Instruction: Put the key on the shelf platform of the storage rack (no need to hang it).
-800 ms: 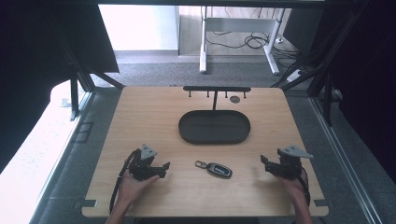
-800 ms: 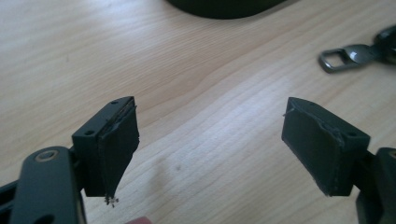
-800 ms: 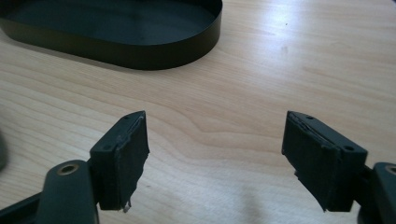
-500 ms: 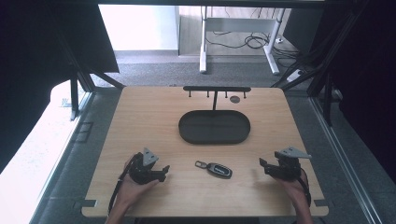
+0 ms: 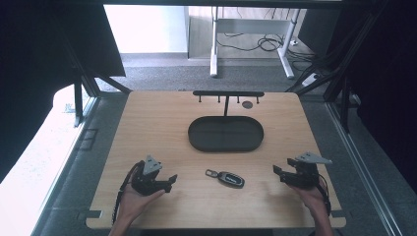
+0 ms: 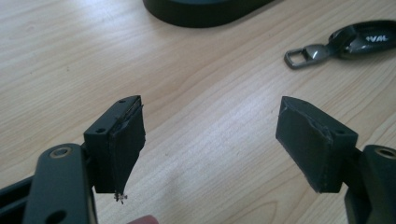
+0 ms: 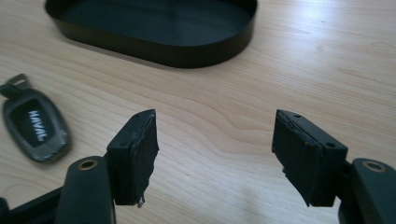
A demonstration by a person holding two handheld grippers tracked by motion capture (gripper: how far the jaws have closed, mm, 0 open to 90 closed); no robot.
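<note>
Car key fob (image 5: 231,178): lies flat on the wooden table (image 5: 157,123), between the two grippers, just in front of the oval black tray (image 5: 225,133), metal loop toward the left
Left gripper (image 5: 169,179): jaws wide apart, empty, low over the table
Right gripper (image 5: 278,173): jaws wide apart, empty
Step in hand, judged: approach to pick up the fob
Advice: straddle the fob's narrow width, close squarely, as a flat body may slip

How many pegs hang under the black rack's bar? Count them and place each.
4. On the rack at the table's far edge, two pegs sit left of the centre post, at and, and two right, at and. More may be too small to see.
</note>
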